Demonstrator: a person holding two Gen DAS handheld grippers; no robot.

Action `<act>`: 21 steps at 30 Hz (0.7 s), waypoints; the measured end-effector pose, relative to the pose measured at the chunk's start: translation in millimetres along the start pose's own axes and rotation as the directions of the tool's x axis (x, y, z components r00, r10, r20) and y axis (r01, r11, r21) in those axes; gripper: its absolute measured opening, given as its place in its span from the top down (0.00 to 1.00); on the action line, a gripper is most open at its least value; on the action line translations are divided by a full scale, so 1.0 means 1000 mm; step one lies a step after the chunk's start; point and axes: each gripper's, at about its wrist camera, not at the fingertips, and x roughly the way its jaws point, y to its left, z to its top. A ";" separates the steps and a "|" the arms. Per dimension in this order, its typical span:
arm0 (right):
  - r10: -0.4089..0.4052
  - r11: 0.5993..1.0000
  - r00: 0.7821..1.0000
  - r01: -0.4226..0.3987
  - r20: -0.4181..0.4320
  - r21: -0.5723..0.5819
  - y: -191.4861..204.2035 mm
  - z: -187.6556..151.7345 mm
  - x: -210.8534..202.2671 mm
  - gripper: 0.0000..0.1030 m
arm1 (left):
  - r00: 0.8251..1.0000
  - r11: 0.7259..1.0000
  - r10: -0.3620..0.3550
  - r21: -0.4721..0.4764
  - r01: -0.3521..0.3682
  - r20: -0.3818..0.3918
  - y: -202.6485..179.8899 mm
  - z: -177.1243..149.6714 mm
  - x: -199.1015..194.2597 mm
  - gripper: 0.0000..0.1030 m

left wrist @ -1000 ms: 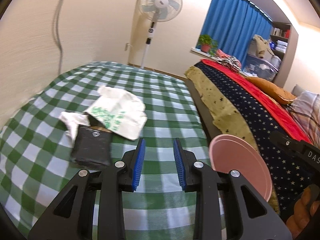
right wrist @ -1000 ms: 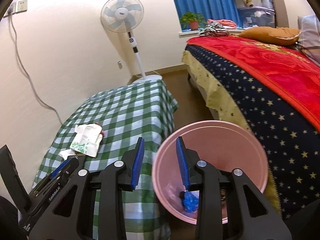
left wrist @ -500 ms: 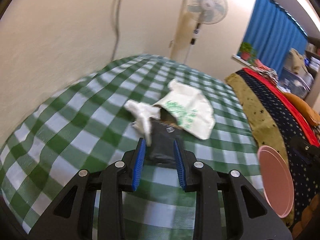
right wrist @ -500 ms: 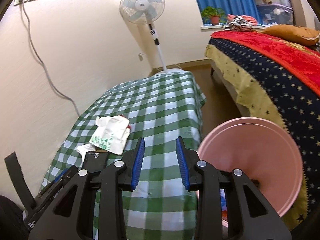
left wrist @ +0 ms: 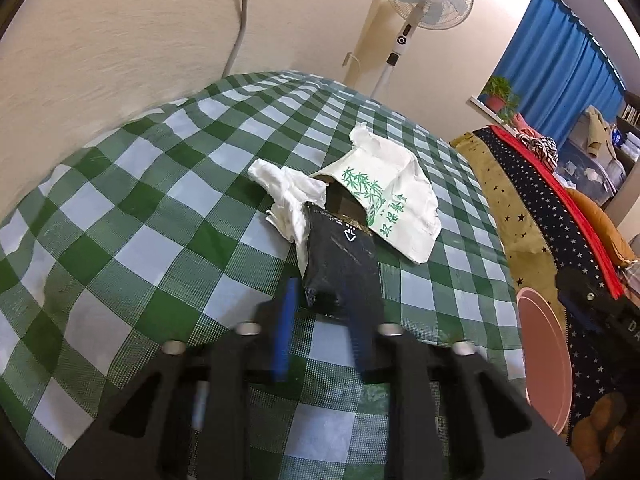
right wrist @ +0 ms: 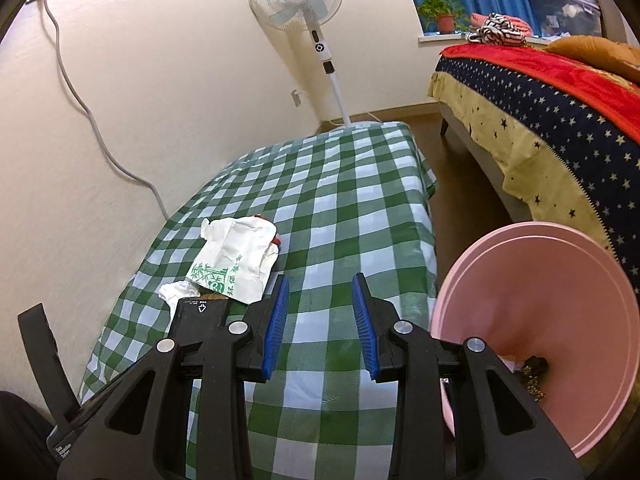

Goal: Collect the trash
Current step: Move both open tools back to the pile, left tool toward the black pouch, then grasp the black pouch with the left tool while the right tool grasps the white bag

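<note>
A black flat packet [left wrist: 340, 256] lies on the green checked table [left wrist: 140, 208], beside a crumpled white tissue [left wrist: 288, 196] and a white paper bag with green bamboo print [left wrist: 384, 188]. My left gripper [left wrist: 322, 324] is open, its fingers at either side of the packet's near end. The packet [right wrist: 198, 314], tissue [right wrist: 176, 292] and bag [right wrist: 236, 264] also show in the right wrist view. My right gripper [right wrist: 320, 320] is open and empty over the table's near right part, next to the pink bin [right wrist: 560, 280], which has some trash at its bottom.
A standing fan [right wrist: 304, 4] is behind the table. A bed with a starry cover [right wrist: 552, 112] is to the right, across a strip of floor. A grey cable [right wrist: 92, 120] runs down the wall. The pink bin's rim [left wrist: 540, 360] shows at the table's right edge.
My left gripper has moved forward and down onto the black packet, so its fingers now straddle it. The right gripper has swung left, so the bin sits further right in its view.
</note>
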 end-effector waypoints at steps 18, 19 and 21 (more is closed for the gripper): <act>0.088 0.996 0.991 -0.088 -0.105 0.004 0.032 -0.009 0.070 0.68 | 0.994 0.999 0.045 0.010 -0.046 0.096 0.005 0.013 -0.012 0.97; 0.091 0.996 0.990 -0.092 -0.110 0.004 0.034 -0.009 0.074 0.66 | 0.994 0.999 0.046 0.009 -0.047 0.095 0.005 0.013 -0.011 0.97; 0.104 0.995 0.986 -0.104 -0.127 0.012 0.037 -0.009 0.083 0.66 | 0.995 0.999 0.047 0.011 -0.048 0.093 0.004 0.013 -0.010 0.97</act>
